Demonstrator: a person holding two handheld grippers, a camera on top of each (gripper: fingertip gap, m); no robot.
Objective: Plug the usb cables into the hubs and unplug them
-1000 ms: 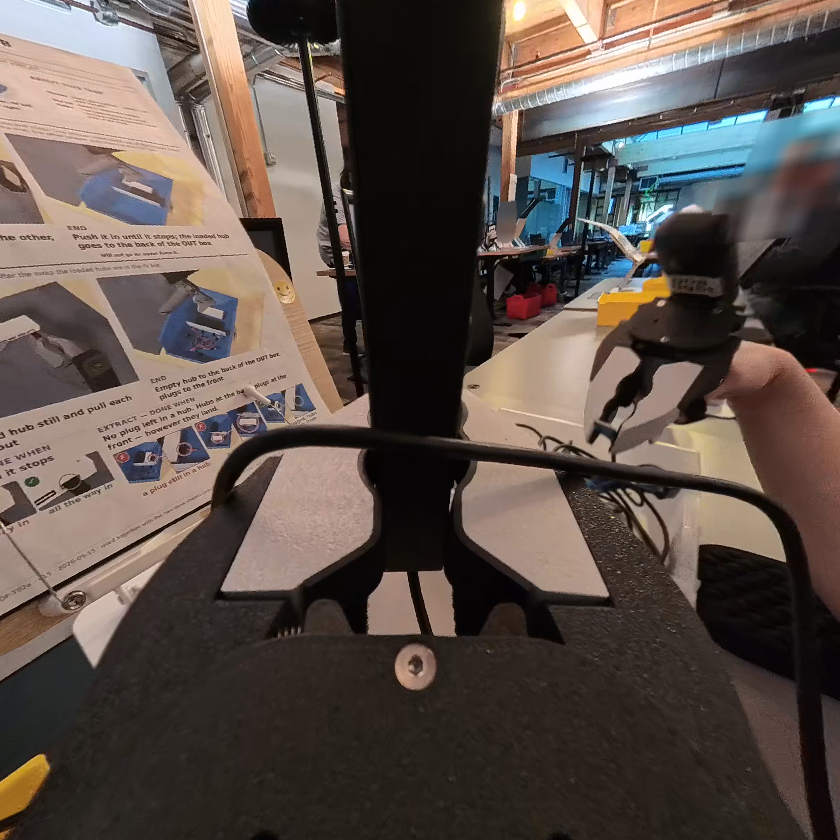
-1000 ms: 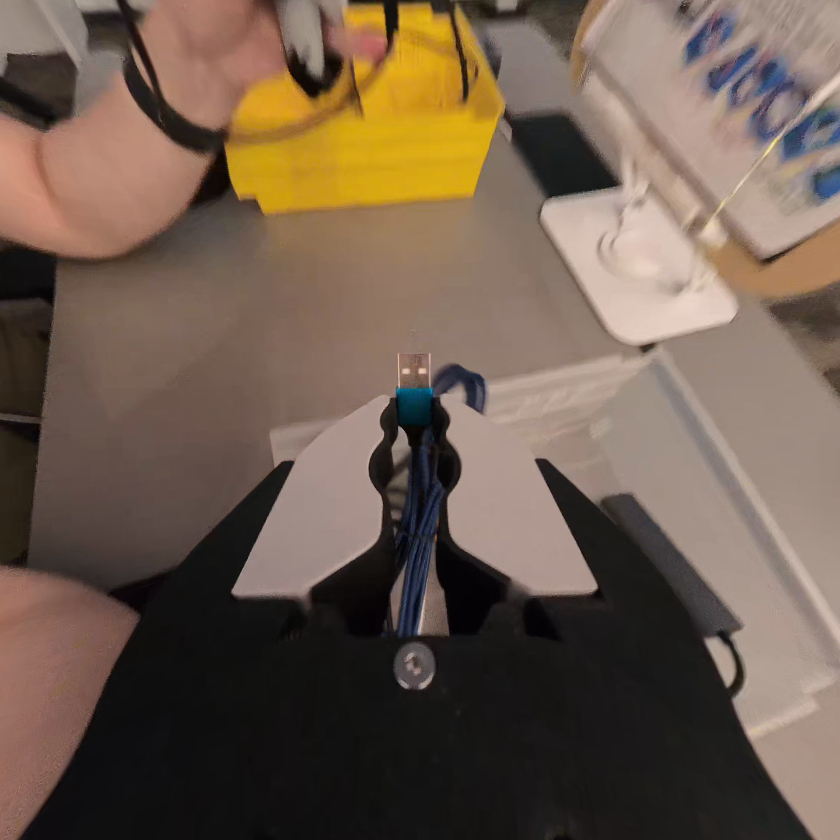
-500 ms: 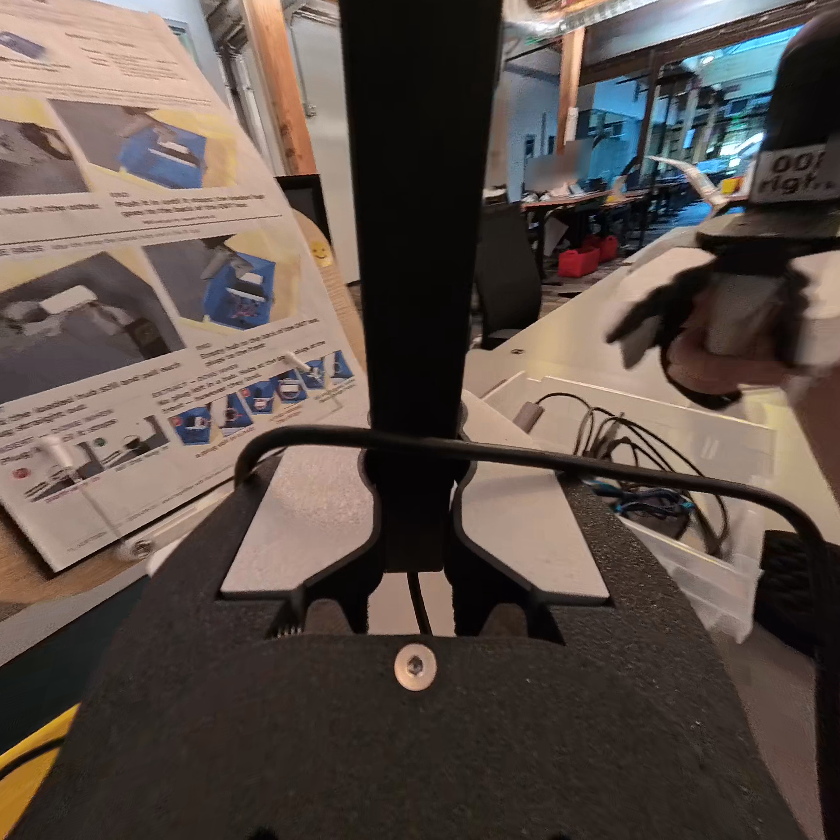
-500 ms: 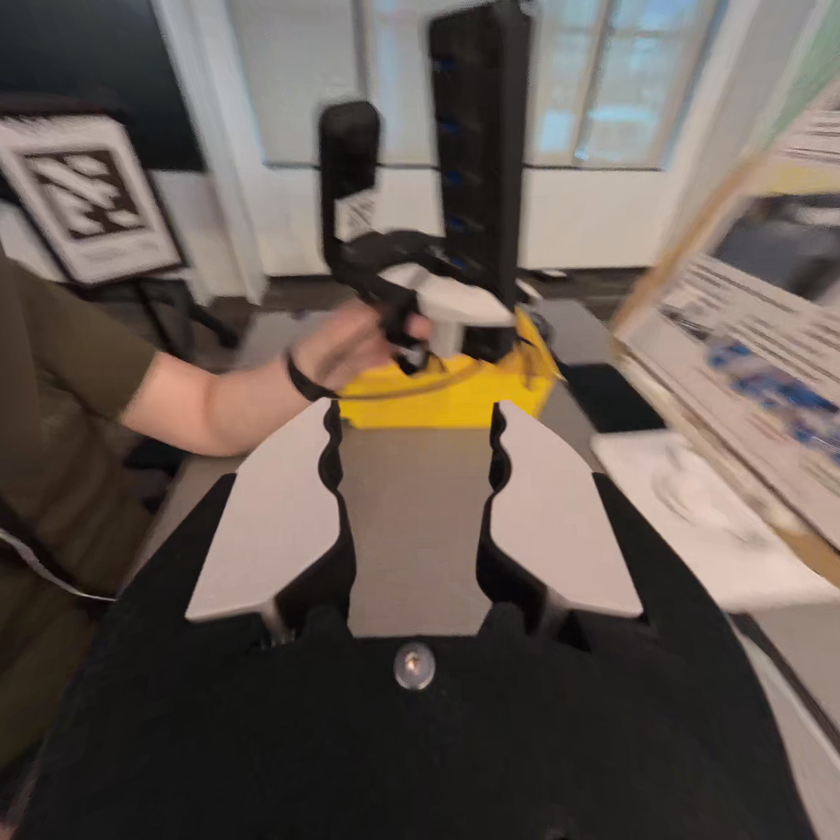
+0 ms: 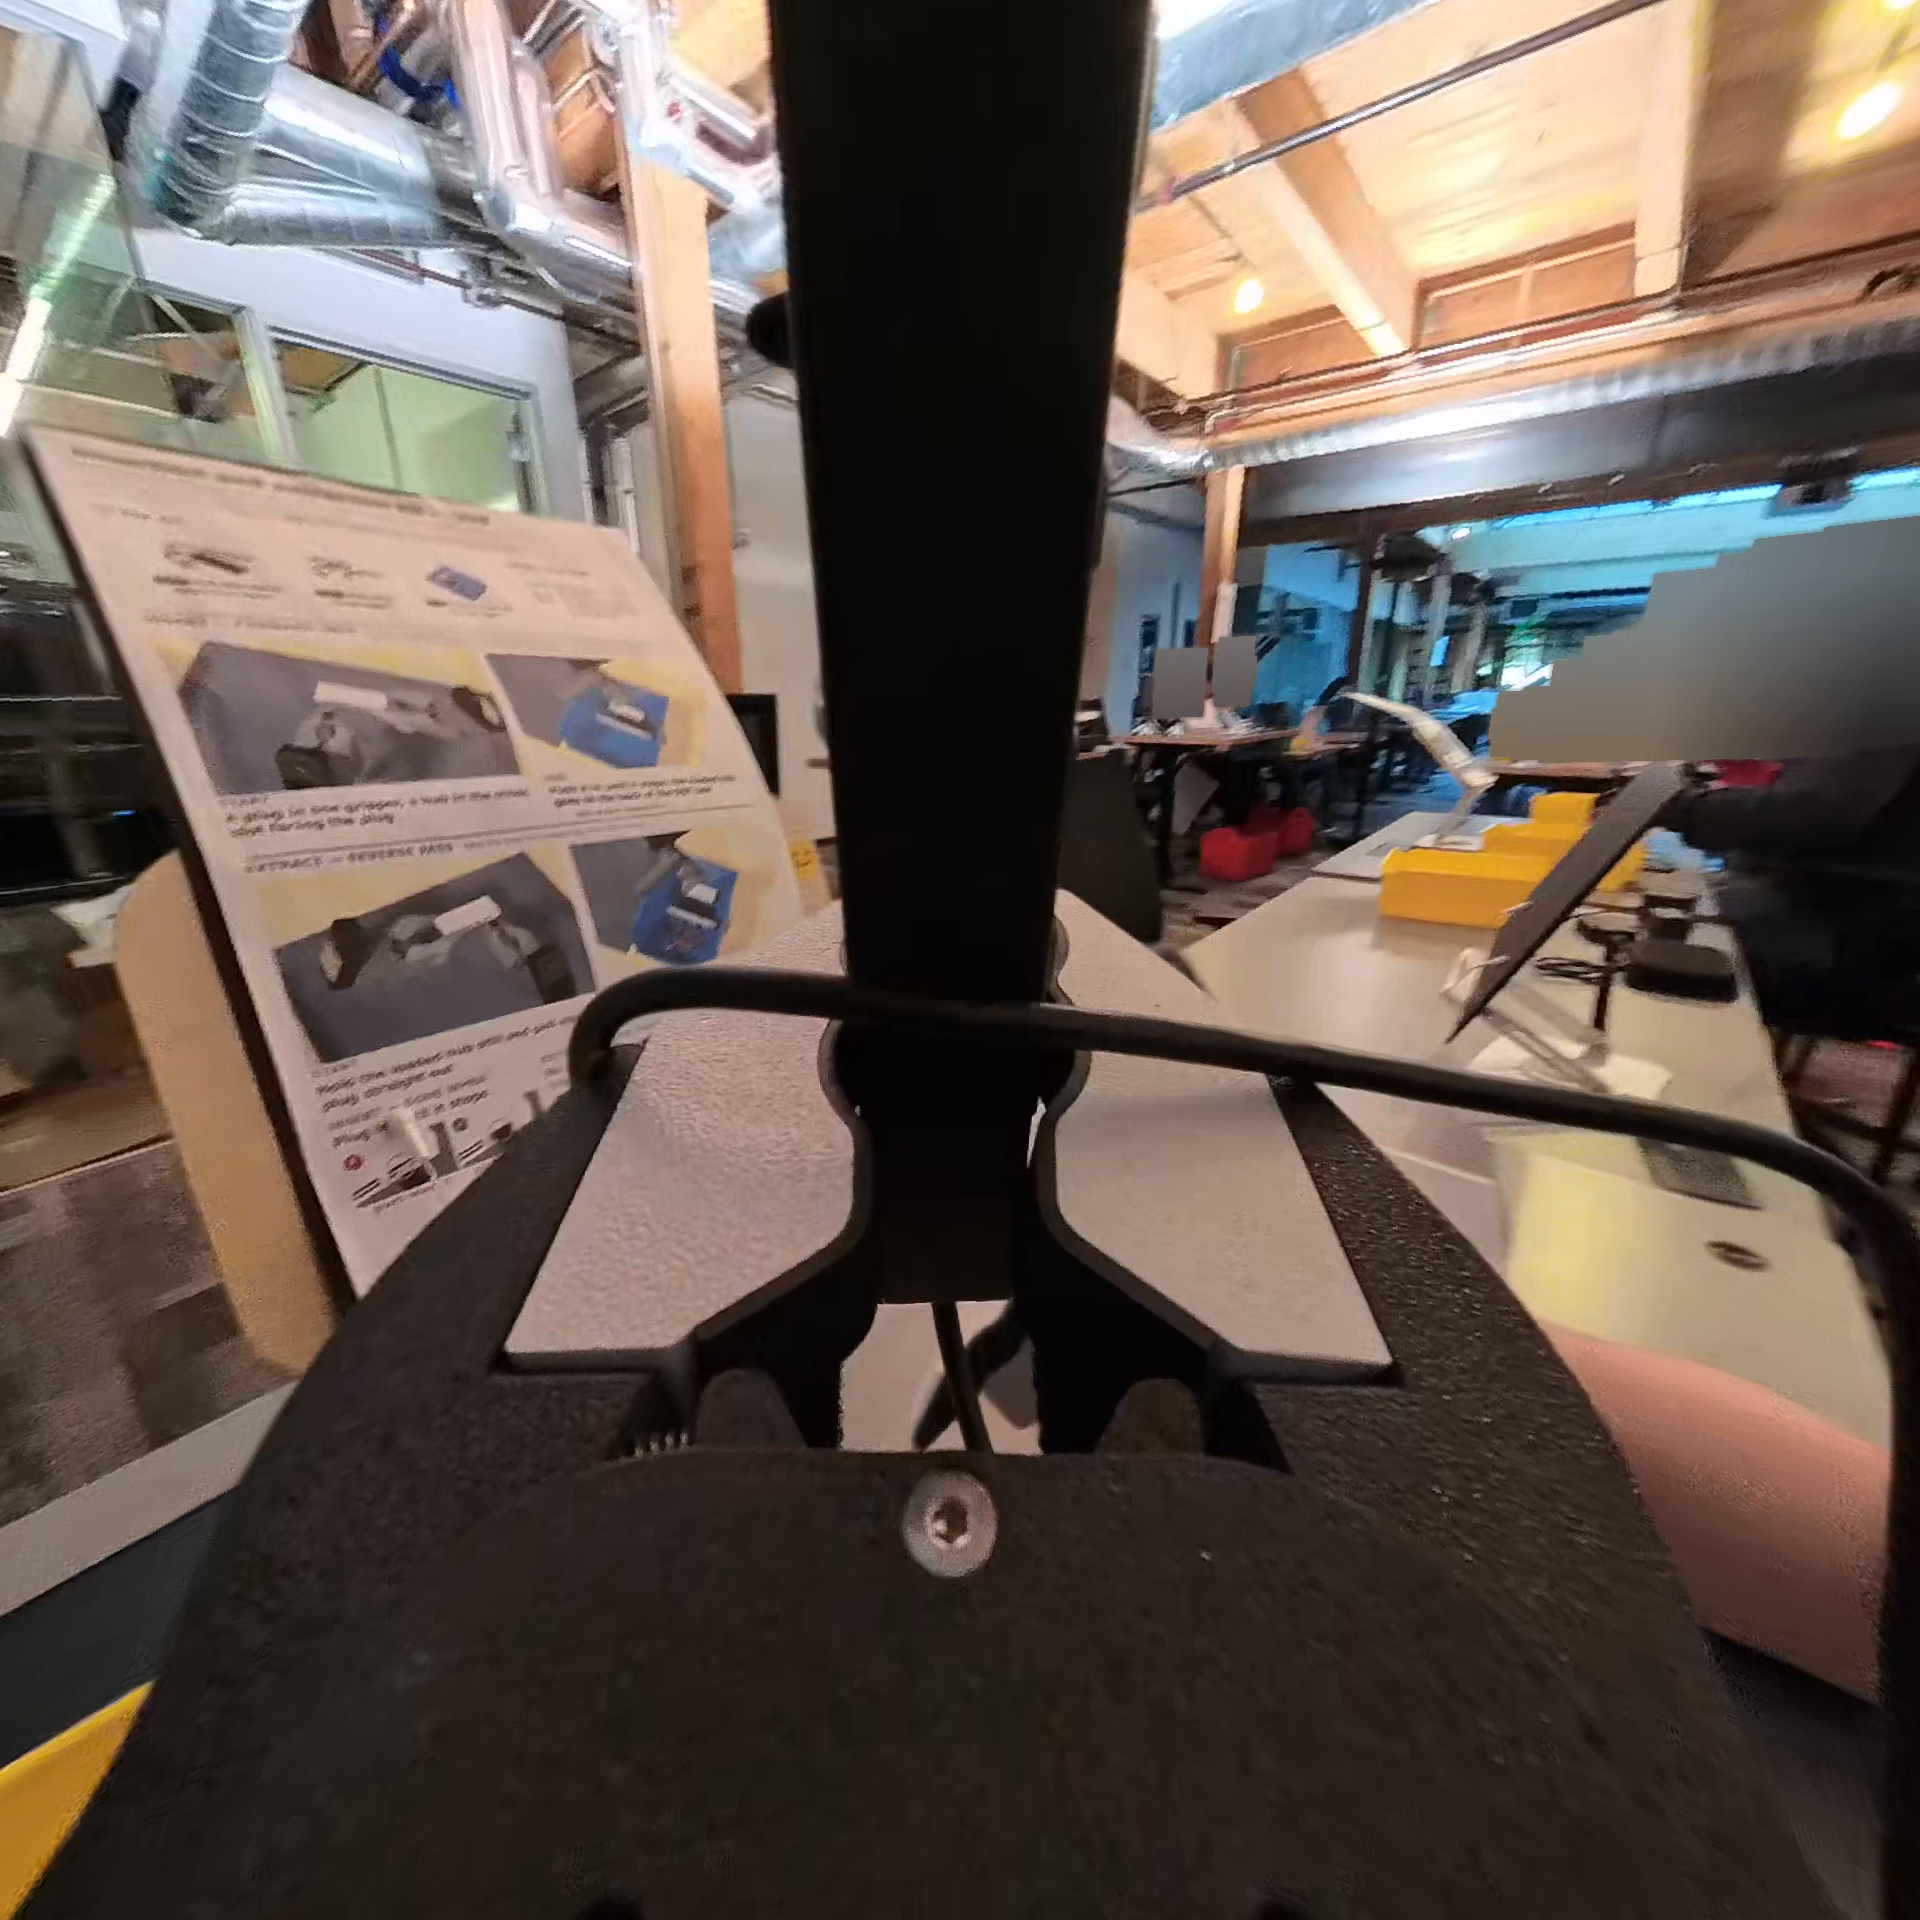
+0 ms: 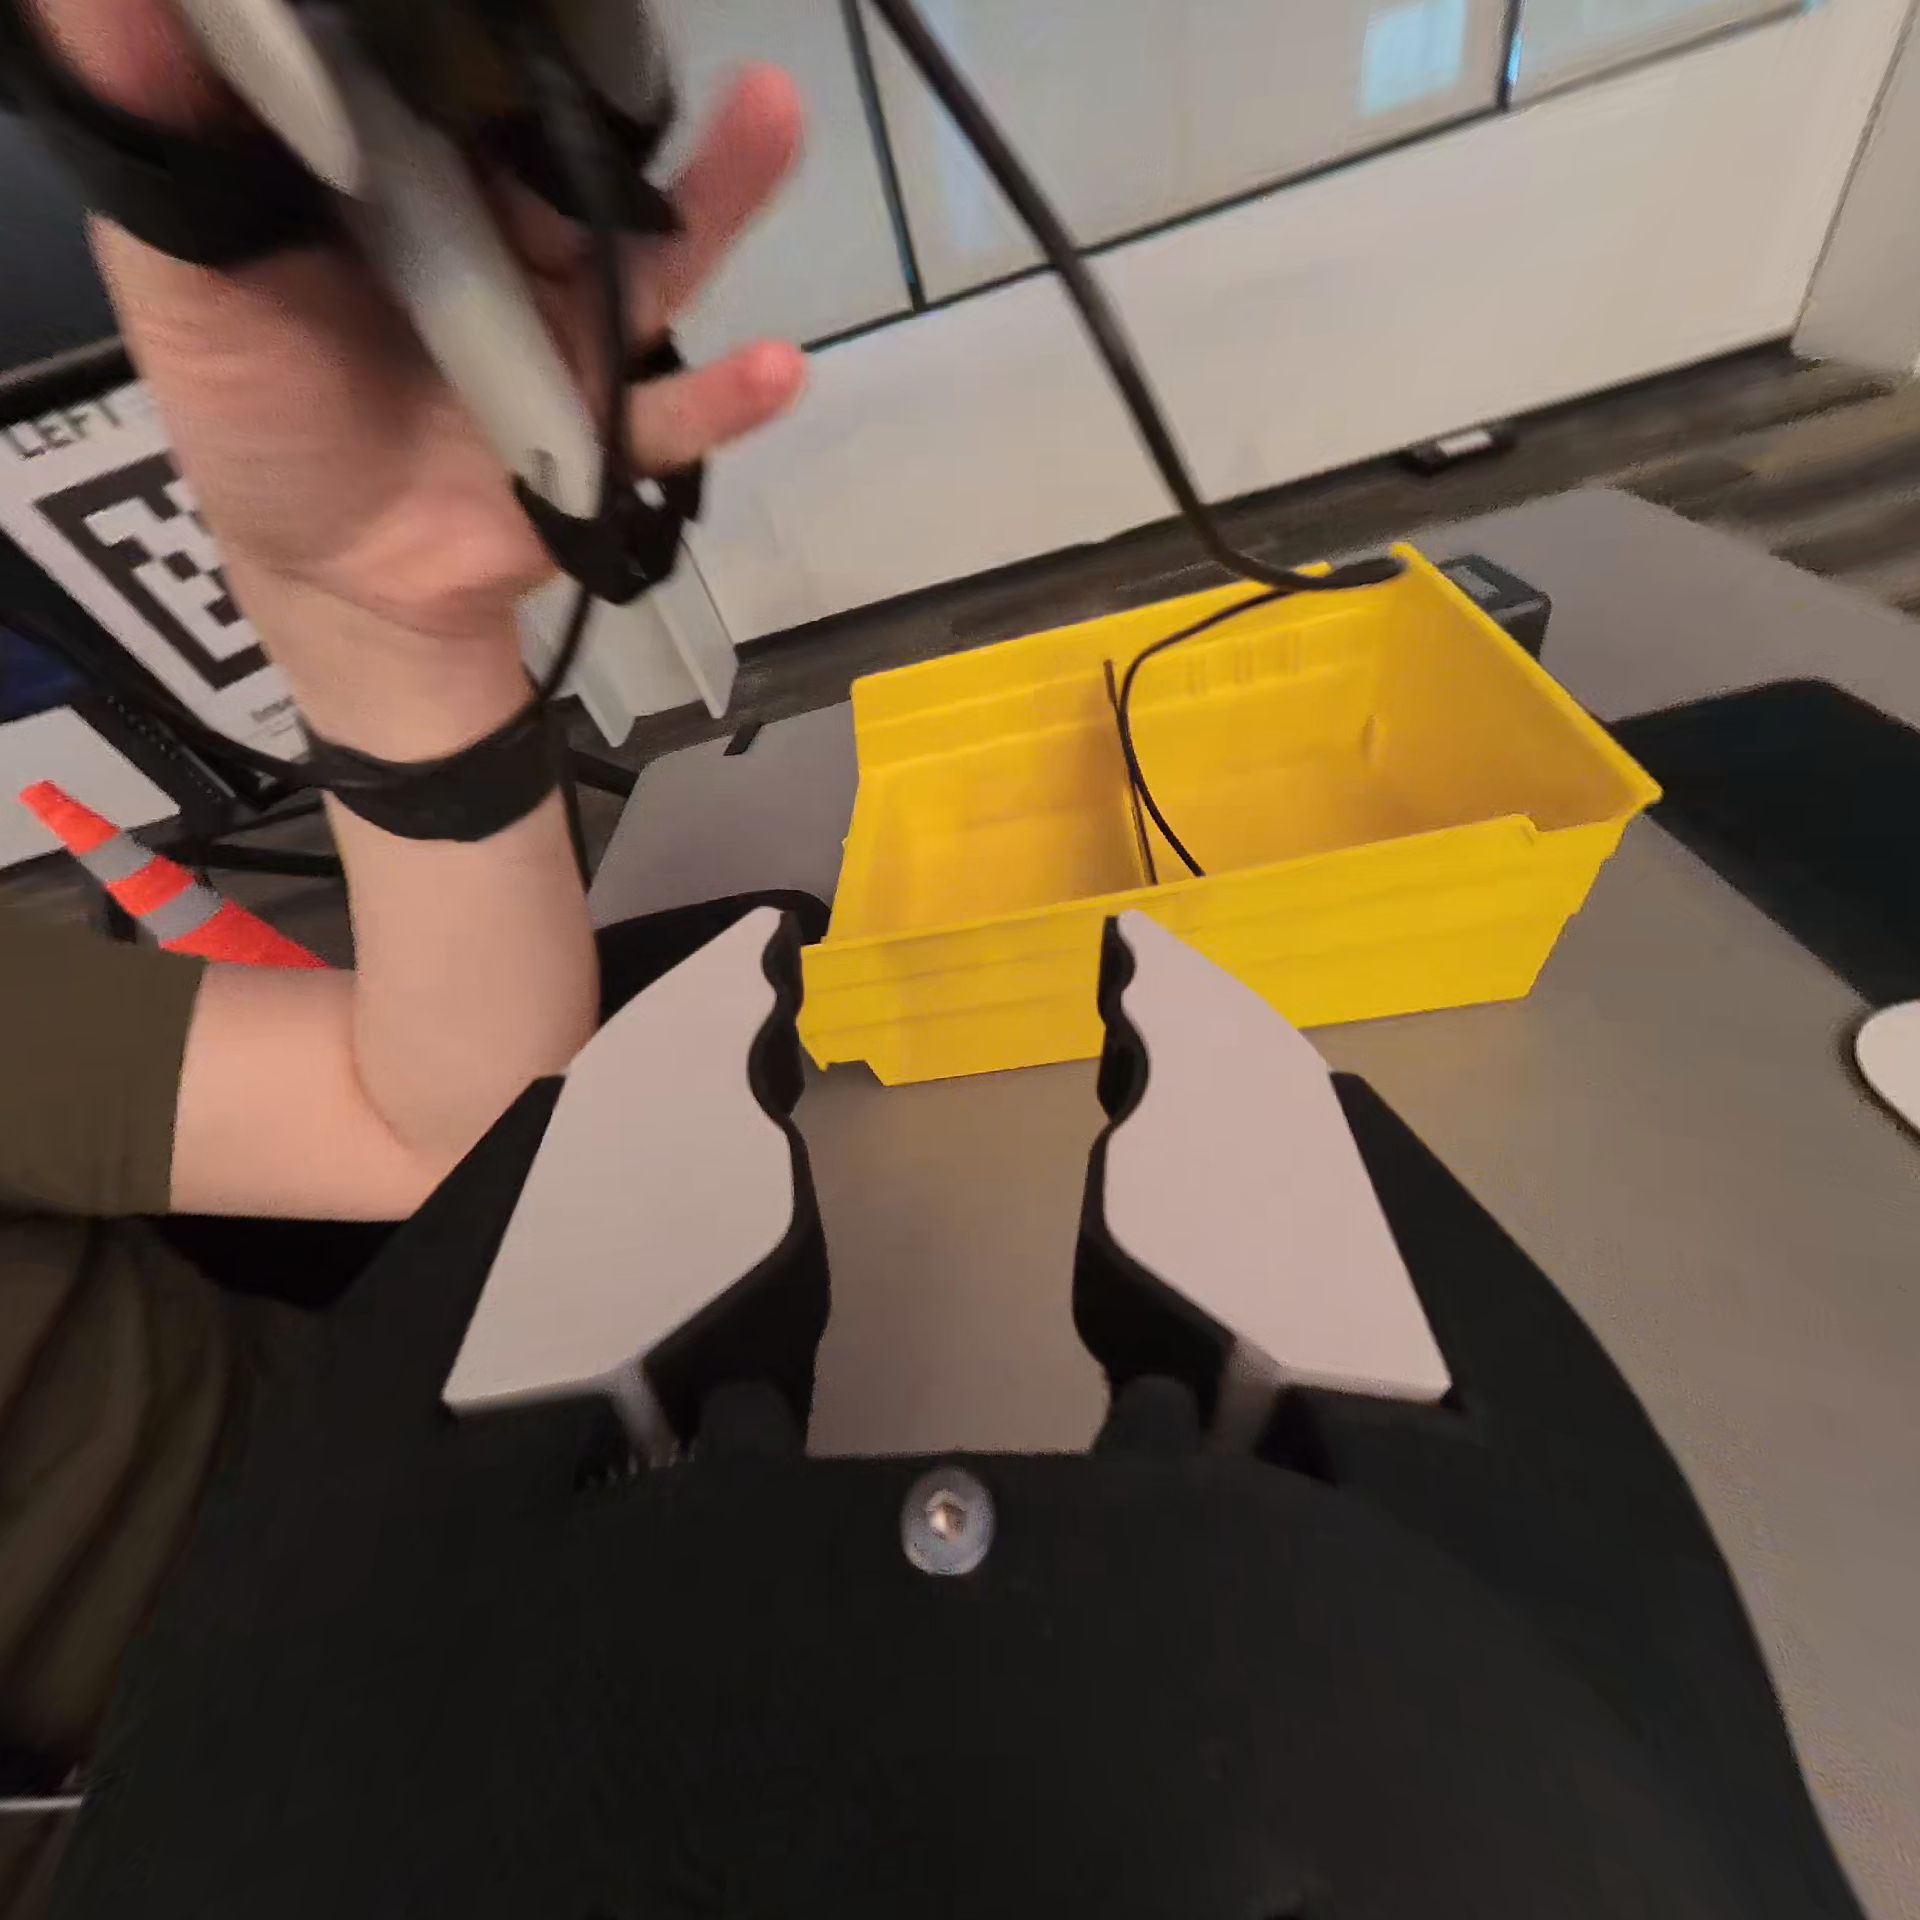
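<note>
In the left wrist view my left gripper [image 5: 951, 1039] is shut on a long black USB hub [image 5: 951, 520] that stands straight up between the fingers. The hub's black cable [image 5: 1351, 1081] loops across both fingers and off to the right. In the right wrist view my right gripper [image 6: 948, 935] is open and empty, held above the grey table [image 6: 1558, 1195] just in front of a yellow bin [image 6: 1351, 914]. The person's hand [image 6: 343, 468] holds the left gripper up at the top left. A thin black cable [image 6: 1132, 790] hangs down from there into the bin.
A slanted instruction poster [image 5: 436, 810] stands at the left. More yellow bins [image 5: 1475, 883] and a tilted black board [image 5: 1579, 883] sit farther along the table. A black mat [image 6: 1787, 810], a white stand base [image 6: 1891, 1060], an orange cone [image 6: 156, 883] and a marker board [image 6: 135, 561] surround the bin. Tip to tip, the grippers are about 15 cm apart.
My right gripper held a blue USB plug one second ago, then opened and let it go; it now points at the yellow bin. My left gripper has tilted upward, still holding the hub.
</note>
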